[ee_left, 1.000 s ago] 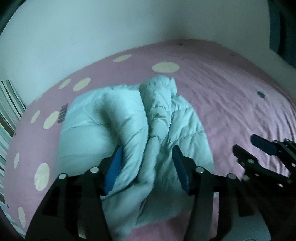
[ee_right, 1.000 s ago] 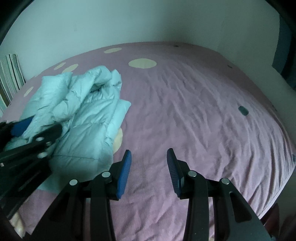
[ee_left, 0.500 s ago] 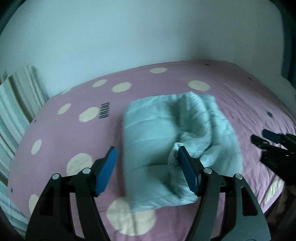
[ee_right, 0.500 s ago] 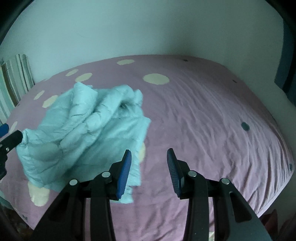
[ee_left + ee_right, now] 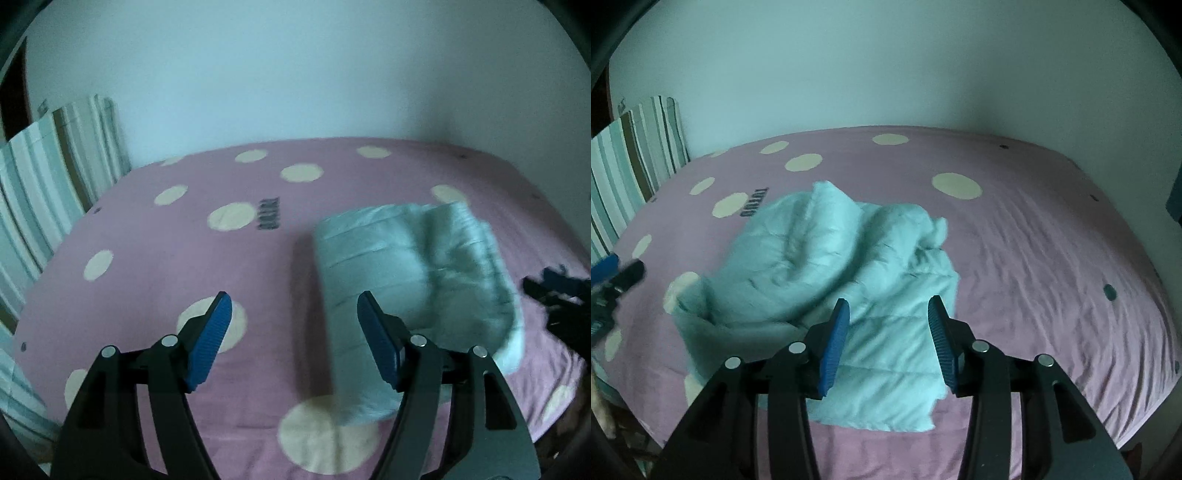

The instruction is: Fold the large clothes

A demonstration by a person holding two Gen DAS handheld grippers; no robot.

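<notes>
Nearest, the left gripper (image 5: 293, 314) hangs over the bed (image 5: 147, 280) with its blue pads (image 5: 210, 341) set wide and nothing between them; only pink sheet and a pale dot lie beneath. Its right pad overlaps the near edge of the jacket (image 5: 413, 273) in this view (whether it touches, I cannot tell). The jacket, a pale blue quilted bundle, lies ahead and to the right of that gripper, blurred at its right side.

From the right wrist, the right gripper (image 5: 889, 332) hovers above the same jacket (image 5: 827, 273), its jaws opening and gripping nothing, the quilted cloth lying below the gap. Beyond, the jacket bunches into two humps. Farther left of the grippers leans a striped cushion (image 5: 631, 155), and a white wall (image 5: 886, 66) stands behind the bed.
</notes>
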